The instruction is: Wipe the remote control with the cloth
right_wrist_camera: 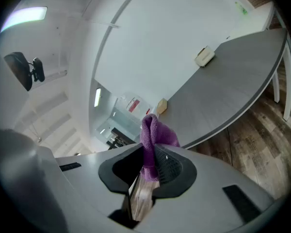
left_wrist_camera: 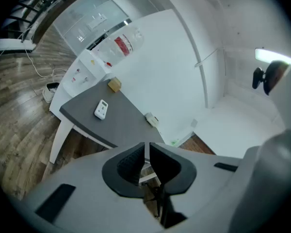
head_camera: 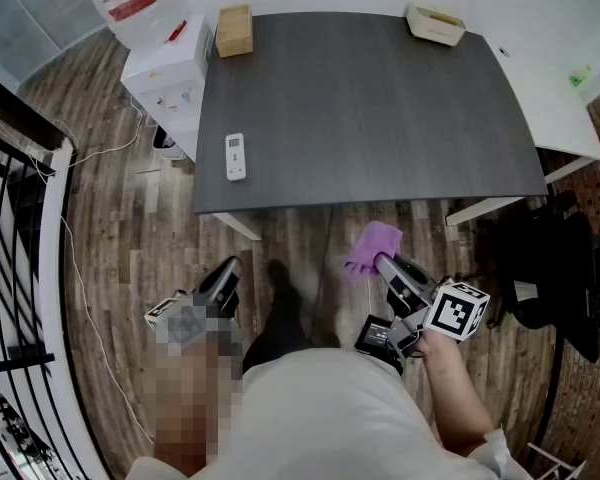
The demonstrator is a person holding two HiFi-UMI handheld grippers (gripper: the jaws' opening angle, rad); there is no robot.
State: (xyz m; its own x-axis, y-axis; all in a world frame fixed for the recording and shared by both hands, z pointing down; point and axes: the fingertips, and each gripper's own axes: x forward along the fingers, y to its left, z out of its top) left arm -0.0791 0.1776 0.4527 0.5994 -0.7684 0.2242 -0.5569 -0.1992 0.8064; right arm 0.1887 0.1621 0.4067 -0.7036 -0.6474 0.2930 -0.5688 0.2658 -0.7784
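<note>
Purple cloth (head_camera: 372,246) is pinched tight in the right gripper (head_camera: 385,263), held just off the near edge of the dark grey table (head_camera: 380,108). Left gripper (head_camera: 226,271) has its jaws pressed together w/ nothing between them, short of the table's near left corner. White remote control (head_camera: 236,156) lies flat on the table by its left edge, well apart from both grippers. Wooden block (head_camera: 234,30) & beige box (head_camera: 435,23) sit at the table's far edge

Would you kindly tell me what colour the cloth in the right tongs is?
Purple; the cloth shows best in the right gripper view.
</note>
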